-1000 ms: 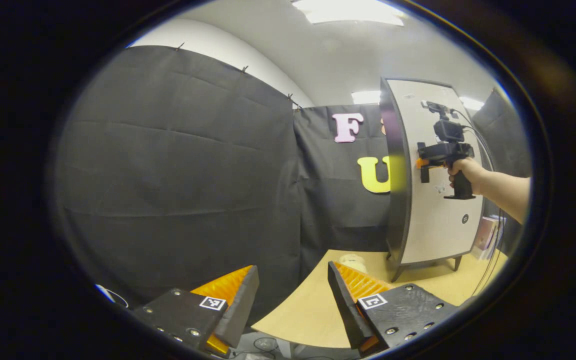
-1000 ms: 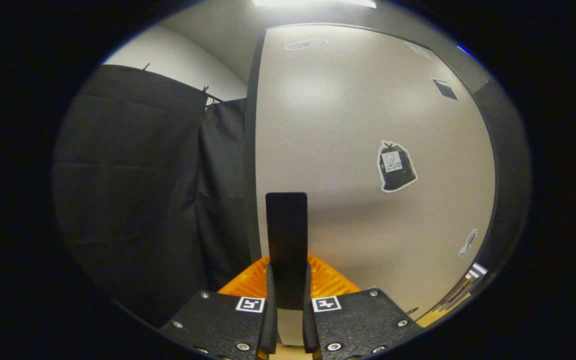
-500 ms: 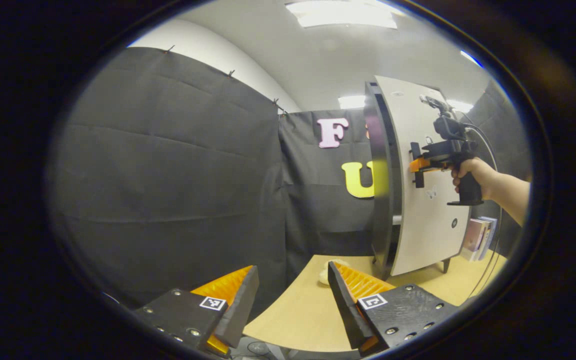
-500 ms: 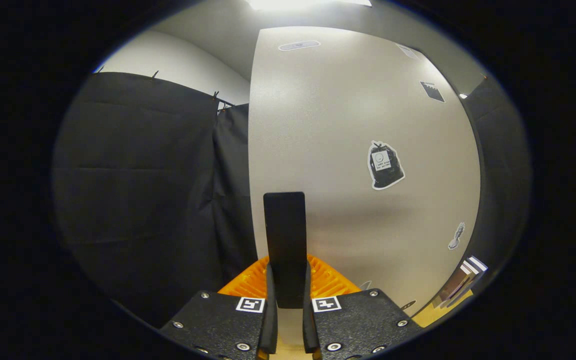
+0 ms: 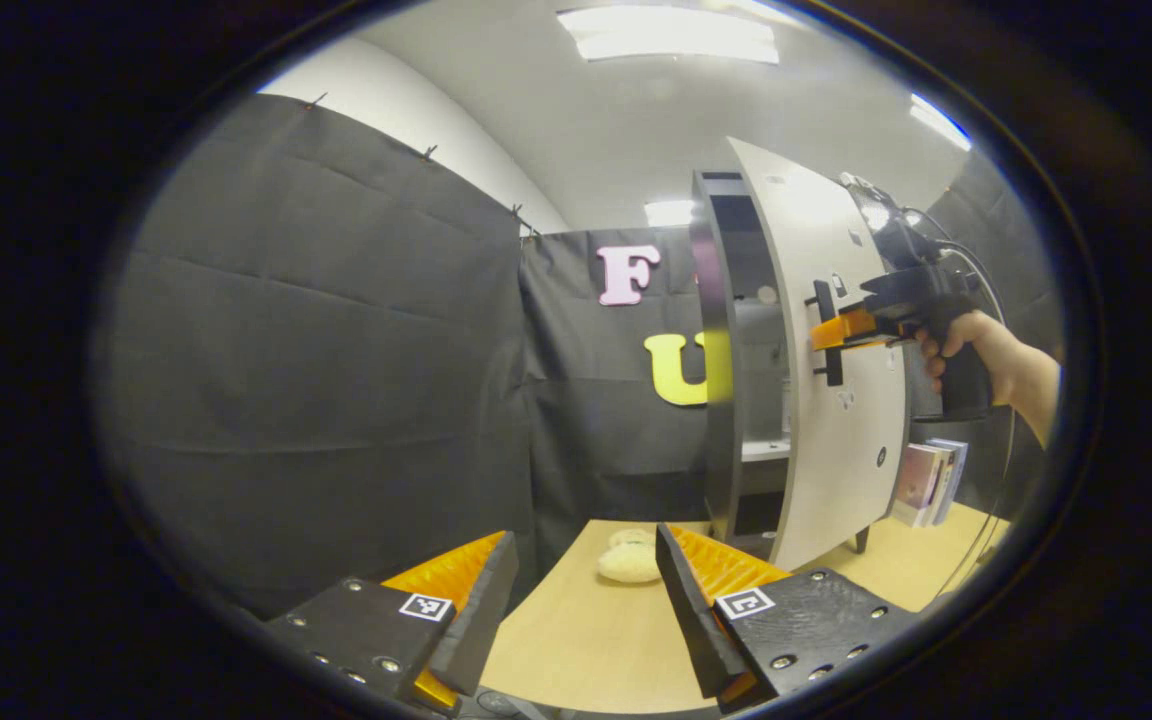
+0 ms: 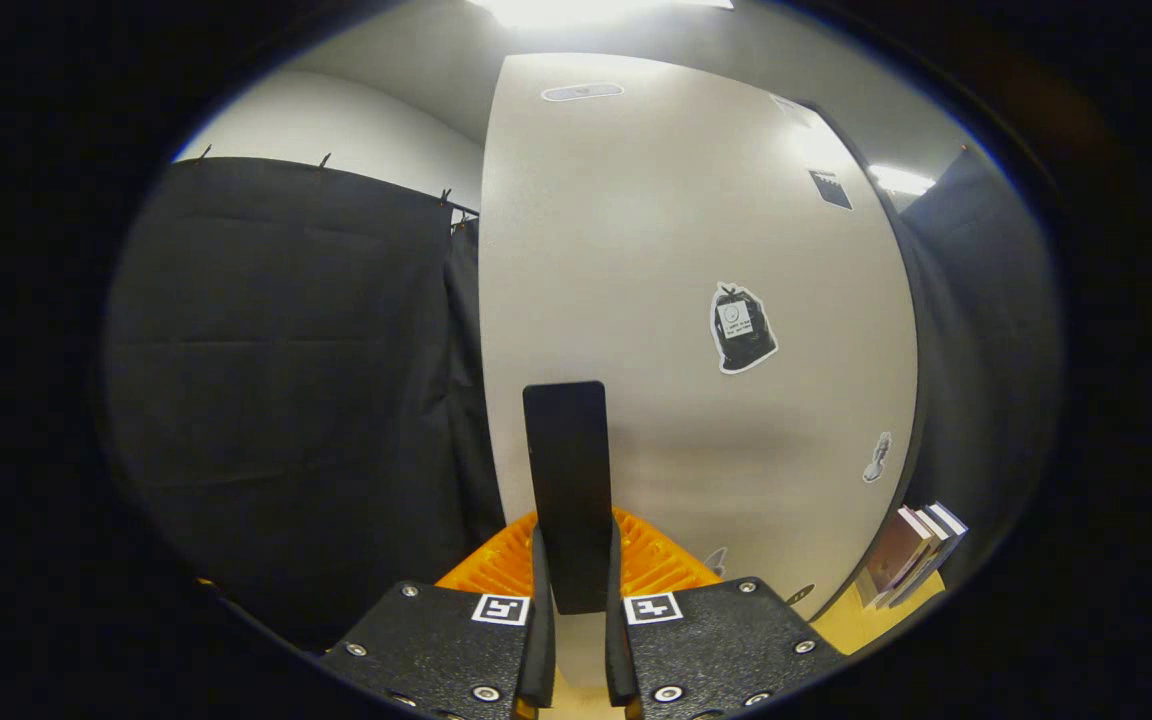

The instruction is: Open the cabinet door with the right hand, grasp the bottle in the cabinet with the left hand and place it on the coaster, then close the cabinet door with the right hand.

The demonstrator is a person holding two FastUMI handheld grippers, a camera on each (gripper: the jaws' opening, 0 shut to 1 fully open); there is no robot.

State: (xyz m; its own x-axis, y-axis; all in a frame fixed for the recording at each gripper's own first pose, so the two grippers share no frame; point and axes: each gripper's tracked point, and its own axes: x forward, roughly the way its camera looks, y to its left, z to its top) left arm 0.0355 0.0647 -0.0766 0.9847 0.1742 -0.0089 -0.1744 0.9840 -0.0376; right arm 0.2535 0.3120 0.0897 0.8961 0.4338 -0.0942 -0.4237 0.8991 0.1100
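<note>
Right gripper clamping the door handle

The gripper is pinching the upright dark handle between both fingers, against the pale cabinet door. The door is carrying a dark bag-shaped sticker at its middle right and smaller stickers near its edges. Books are standing on the wooden table at lower right. Black cloth is hanging to the left.
</note>
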